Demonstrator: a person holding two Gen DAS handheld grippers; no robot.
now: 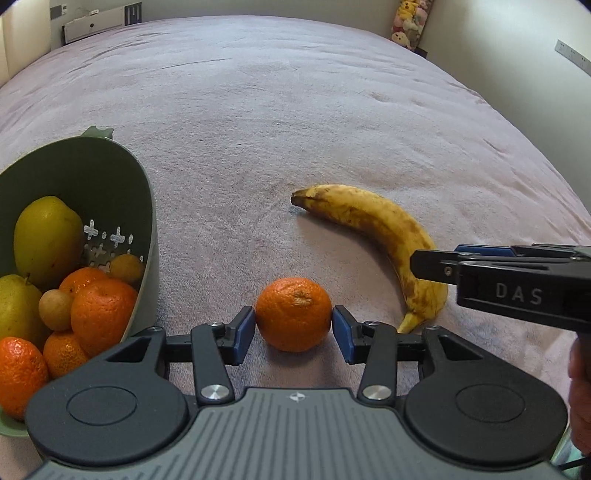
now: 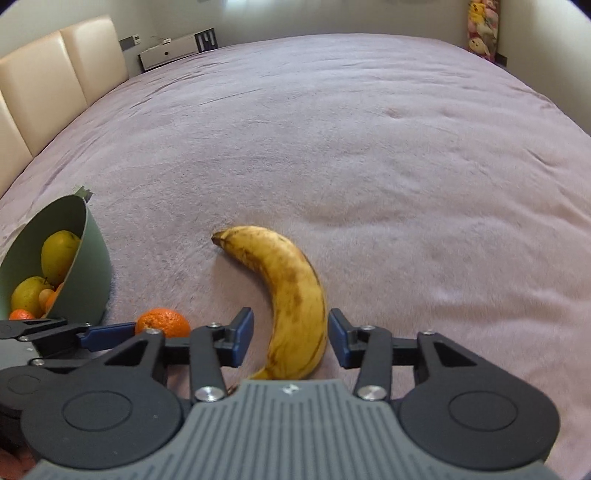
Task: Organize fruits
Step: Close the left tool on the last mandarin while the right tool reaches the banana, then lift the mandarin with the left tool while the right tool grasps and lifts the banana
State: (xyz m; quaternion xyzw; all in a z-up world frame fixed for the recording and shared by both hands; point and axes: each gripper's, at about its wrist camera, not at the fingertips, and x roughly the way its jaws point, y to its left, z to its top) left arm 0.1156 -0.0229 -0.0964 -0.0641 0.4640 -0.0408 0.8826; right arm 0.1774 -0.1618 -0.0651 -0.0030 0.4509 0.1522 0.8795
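A loose mandarin point(image 1: 293, 318) lies on the pink bedspread between the blue pads of my left gripper point(image 1: 294, 332); the pads stand right at its sides and the fruit rests on the bed. A spotted banana point(image 2: 291, 295) lies curved on the bed, its stem end between the open fingers of my right gripper point(image 2: 290, 341), with gaps on both sides. A green colander bowl point(image 1: 122, 177) at the left holds pears, mandarins and small fruits. The banana point(image 1: 380, 236) and right gripper point(image 1: 436, 264) also show in the left wrist view, the mandarin point(image 2: 164, 323) in the right.
The pink bedspread point(image 2: 369, 147) stretches far ahead and to the right. A cream padded headboard point(image 2: 48, 85) runs along the left. Stuffed toys point(image 2: 482, 27) stand in the far right corner, and a white box point(image 2: 168, 51) sits beyond the bed.
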